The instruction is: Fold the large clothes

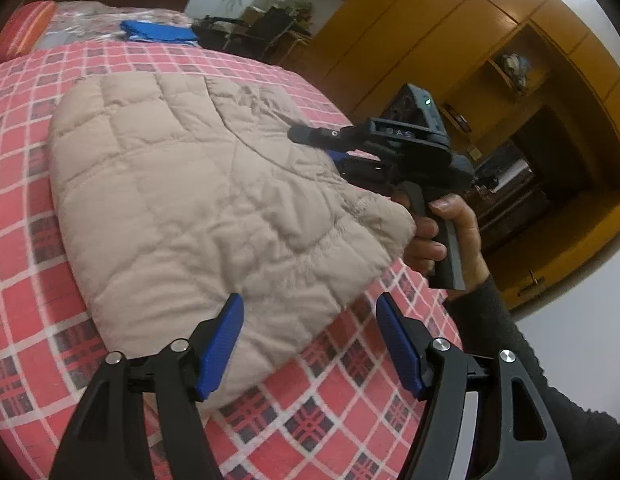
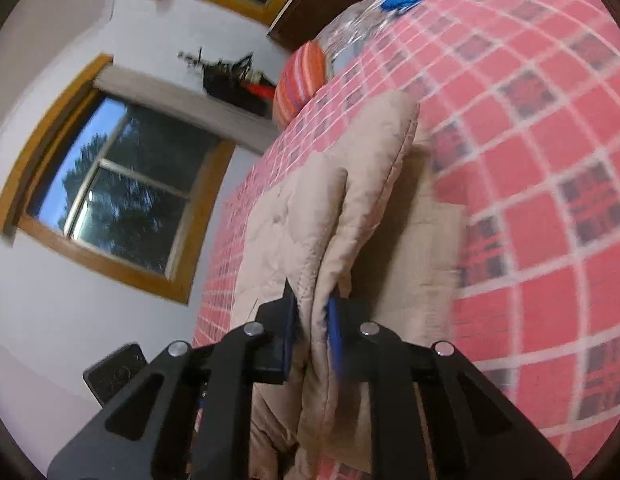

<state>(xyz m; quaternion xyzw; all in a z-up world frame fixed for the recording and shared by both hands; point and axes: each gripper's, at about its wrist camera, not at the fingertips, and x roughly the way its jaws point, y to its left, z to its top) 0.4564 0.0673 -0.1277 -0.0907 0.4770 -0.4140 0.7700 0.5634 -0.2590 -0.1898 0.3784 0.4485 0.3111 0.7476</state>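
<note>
A beige quilted jacket (image 1: 198, 200) lies folded on the red checked bedspread (image 1: 30, 208). My left gripper (image 1: 310, 308) hangs open just above the jacket's near edge, blue pads wide apart, nothing between them. The right gripper (image 1: 337, 160), held by a hand (image 1: 449, 232), reaches onto the jacket's right edge in the left wrist view. Seen from the right wrist, my right gripper (image 2: 311, 320) is shut on a thick fold of the beige jacket (image 2: 349, 184), which runs away along the bedspread (image 2: 529, 160).
A folded blue garment (image 1: 158, 32) lies at the far end of the bed next to an orange striped pillow (image 1: 26, 28). Yellow wooden wardrobes (image 1: 469, 40) stand to the right. Windows (image 2: 110, 184) fill the wall left of the bed.
</note>
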